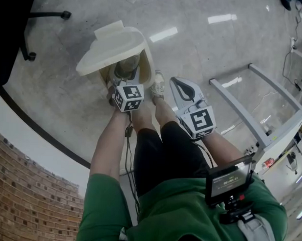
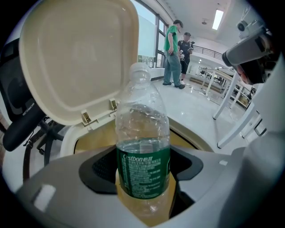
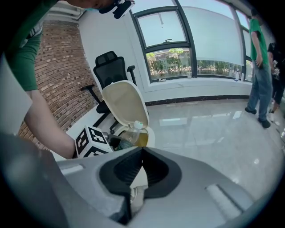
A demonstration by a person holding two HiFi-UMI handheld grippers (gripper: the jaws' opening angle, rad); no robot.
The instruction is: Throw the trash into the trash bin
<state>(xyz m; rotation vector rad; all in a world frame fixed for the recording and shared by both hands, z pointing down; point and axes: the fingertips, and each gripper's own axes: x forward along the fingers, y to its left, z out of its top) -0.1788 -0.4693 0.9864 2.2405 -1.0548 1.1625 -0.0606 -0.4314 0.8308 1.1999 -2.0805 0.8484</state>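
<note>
The left gripper [image 2: 143, 180] is seen with its jaws clamped on the green-labelled middle of a clear plastic water bottle with a white cap [image 2: 142, 133], which is roughly half filled. The bottle is held cap-forward at the mouth of the cream plastic trash bin [image 2: 196, 139], above its yellowish interior, and is not yet let go. The bottle is judged to be light, with most of its weight in the water. Its thin wall is likely to dent under a hard squeeze, and its smooth surface may slip. The labelled band, where it is gripped now, is judged the best place to hold it, the label probably being less slick than the bare wall. The right gripper [image 3: 141, 153] is held just beside, its jaws pressed together with nothing between them. Behind the bottle the bin's hinged cream lid [image 2: 75, 58] is stood open. Farther off, a black office chair [image 3: 111, 67] is seen by the brick wall [image 3: 67, 71], and two standing people [image 2: 176, 53] are seen on the glossy pale floor [image 3: 209, 120].
</note>
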